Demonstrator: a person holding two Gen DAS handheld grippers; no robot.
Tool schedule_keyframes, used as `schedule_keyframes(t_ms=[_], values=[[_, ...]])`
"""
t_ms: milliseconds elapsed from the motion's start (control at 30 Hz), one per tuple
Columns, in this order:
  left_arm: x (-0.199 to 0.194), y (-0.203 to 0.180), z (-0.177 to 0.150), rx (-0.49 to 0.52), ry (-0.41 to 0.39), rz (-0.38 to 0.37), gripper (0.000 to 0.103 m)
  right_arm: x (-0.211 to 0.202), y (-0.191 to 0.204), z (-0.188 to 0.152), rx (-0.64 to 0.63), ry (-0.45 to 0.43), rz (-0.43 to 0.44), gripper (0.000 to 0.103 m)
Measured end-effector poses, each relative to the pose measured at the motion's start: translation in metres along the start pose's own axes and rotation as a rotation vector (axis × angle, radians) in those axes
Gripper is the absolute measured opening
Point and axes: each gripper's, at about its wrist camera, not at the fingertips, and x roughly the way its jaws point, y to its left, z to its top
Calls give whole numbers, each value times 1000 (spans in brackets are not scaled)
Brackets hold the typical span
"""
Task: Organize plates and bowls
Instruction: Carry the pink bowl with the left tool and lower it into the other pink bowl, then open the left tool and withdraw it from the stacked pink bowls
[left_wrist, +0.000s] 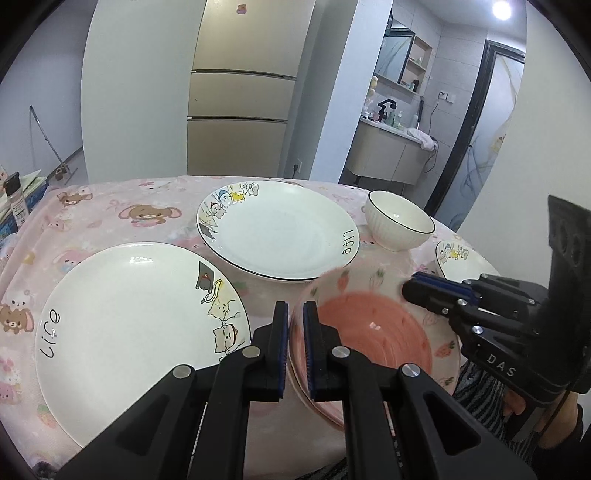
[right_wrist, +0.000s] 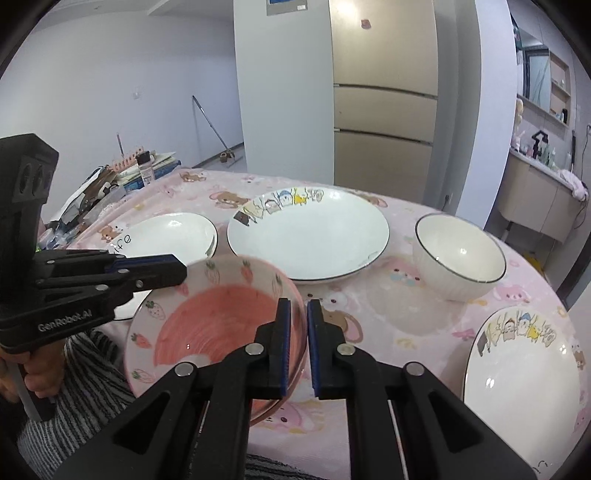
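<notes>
Pink bowl held at the table's near edge

Both the left gripper (left_wrist: 295, 347) and right gripper (right_wrist: 299, 347) pinch the pink strawberry bowl (left_wrist: 369, 332) by opposite rims. Three cartoon plates (left_wrist: 280, 232) and a white bowl (left_wrist: 400, 221) lie apart, unstacked, on the pink tablecloth (left_wrist: 110, 218); a fridge (left_wrist: 240, 92) stands beyond.

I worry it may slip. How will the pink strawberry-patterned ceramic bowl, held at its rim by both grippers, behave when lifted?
The pink strawberry-patterned ceramic bowl looks glazed and shiny, so it may slide between the left gripper and right gripper. It seems rigid and probably breakable if dropped. Two opposite rim grips should limit tilting.
</notes>
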Motion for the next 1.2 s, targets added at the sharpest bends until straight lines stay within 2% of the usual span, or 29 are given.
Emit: schedule_keyframes(t_ms=[167, 433, 467, 533, 567, 600, 633, 700, 733, 767, 833, 867, 1000, 1133, 1200], values=[[-2, -2, 0, 11, -14, 1, 8, -3, -6, 0, 26, -13, 31, 8], [-2, -3, -1, 12, -14, 3, 8, 0, -2, -1, 21, -2, -2, 9], [-3, -3, -1, 16, -17, 10, 8, -1, -1, -1, 16, -5, -9, 11], [-4, -3, -2, 22, -23, 8, 8, -3, 1, -1, 8, -12, -19, 30], [-5, -4, -2, 25, -26, 2, 8, -4, 1, -1, 5, -19, -30, 56], [-5, -5, -1, 28, -26, -2, 8, -6, 2, -1, 5, -29, -42, 78], [-5, -5, 0, 31, -22, -3, 8, -9, 2, -1, 5, -43, -57, 84], [-5, -6, 1, 36, -18, 5, 20, -13, 0, 1, 11, -60, -56, 94], [-5, -6, 1, 36, -16, 16, 48, -14, -2, 1, 17, -63, -47, 98], [-5, -6, 1, 35, -18, 28, 87, -14, -3, 1, 22, -65, -44, 103], [-8, -4, 2, 23, -41, 74, 99, -15, -4, 2, 25, -65, -28, 103], [-11, -1, 3, 8, -54, 65, 103, -16, -5, 3, 29, -66, -29, 103], [-18, 11, 6, -33, -81, 30, 103, -22, -4, 4, 23, -93, -53, 103], [-27, 9, 9, -3, -122, 78, 103, -32, -2, 7, 8, -149, -62, 103], [-34, 7, 11, 14, -147, 77, 103, -37, -2, 9, 4, -173, -65, 103]])
